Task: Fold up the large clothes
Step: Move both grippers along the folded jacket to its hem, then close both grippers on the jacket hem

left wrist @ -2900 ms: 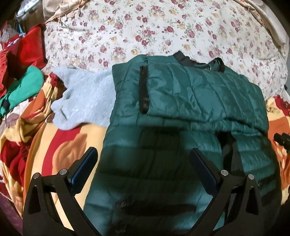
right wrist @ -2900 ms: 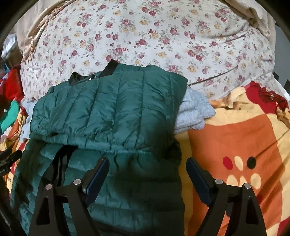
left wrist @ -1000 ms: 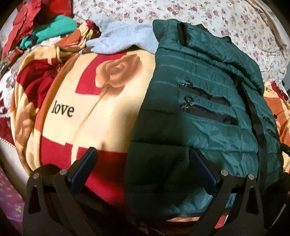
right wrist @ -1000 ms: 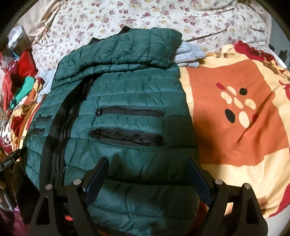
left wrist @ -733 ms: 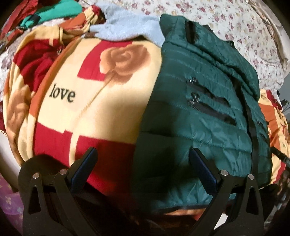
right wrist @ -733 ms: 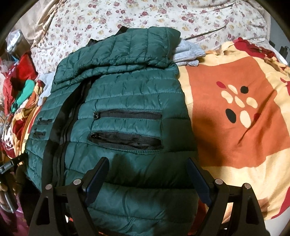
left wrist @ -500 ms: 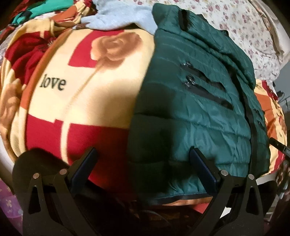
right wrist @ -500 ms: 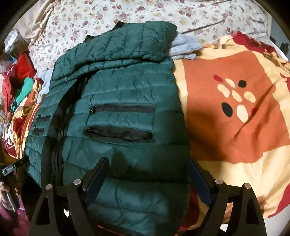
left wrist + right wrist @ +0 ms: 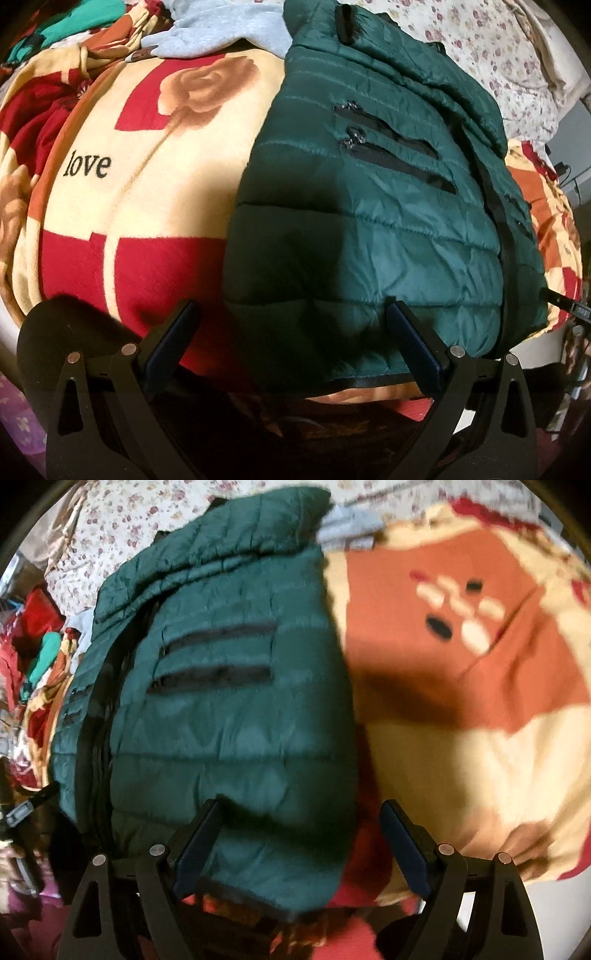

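A dark green quilted jacket (image 9: pixel 369 206) lies front up on a patterned blanket (image 9: pixel 140 155), its upper part folded down over the chest and its hem at the bed's near edge. It also shows in the right wrist view (image 9: pixel 221 709). My left gripper (image 9: pixel 291 328) is open, its fingers on either side of the hem's left corner. My right gripper (image 9: pixel 299 830) is open, astride the hem's right corner. Neither holds cloth. The right wrist view is blurred.
A grey sweater (image 9: pixel 229 26) lies behind the jacket. A floral quilt (image 9: pixel 498 48) covers the back of the bed. Red and teal clothes (image 9: pixel 40 635) are piled at the left. The bed edge drops off below the hem. The other gripper's tip (image 9: pixel 565 301) shows at the right.
Both grippers have drawn back from over the jacket and dropped low to its hem at the bed's near edge. Both stay open.
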